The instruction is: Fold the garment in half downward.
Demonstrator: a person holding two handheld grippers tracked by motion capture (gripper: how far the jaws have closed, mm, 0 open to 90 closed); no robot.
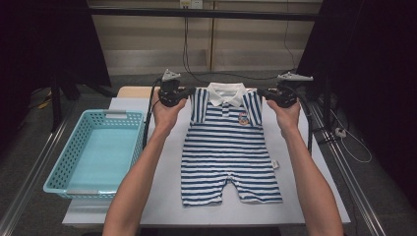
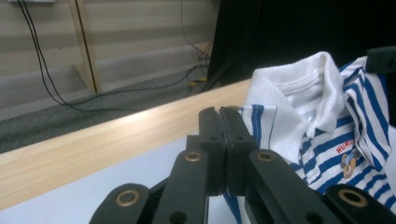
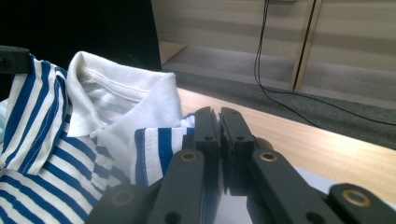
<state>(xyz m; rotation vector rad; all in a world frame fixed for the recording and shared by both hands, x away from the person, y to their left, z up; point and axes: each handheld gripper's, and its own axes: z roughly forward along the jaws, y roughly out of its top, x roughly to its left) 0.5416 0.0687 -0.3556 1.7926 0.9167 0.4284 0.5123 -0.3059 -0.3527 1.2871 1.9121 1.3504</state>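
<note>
My forearms come in nearest the camera and reach up either side of the striped romper [image 1: 228,147], which I'll take as my landmark. It lies flat on the white tabletop [image 1: 162,196], collar away from me, leg openings towards me. The turquoise basket [image 1: 93,152] sits well apart from it, off its left side and empty.

My left hand-held gripper [image 1: 184,92] is pinched fully shut on the romper's left sleeve edge, and my right hand-held gripper [image 1: 265,93] is clamped the same way on the right sleeve. In the left gripper view the jaws meet with only a sliver of striped fabric [image 2: 254,123] caught at their side. The right gripper view shows a similar thin bite on the hem [image 3: 159,140].

That is my worry: each hold looks shallow, so if I lift or pull outwards, a sleeve could slip free and the garment would swing down lopsided. Uneven raising would bunch the body or flop the white collar [image 1: 225,93] over. Dragging it left towards the basket could catch its rim.
</note>
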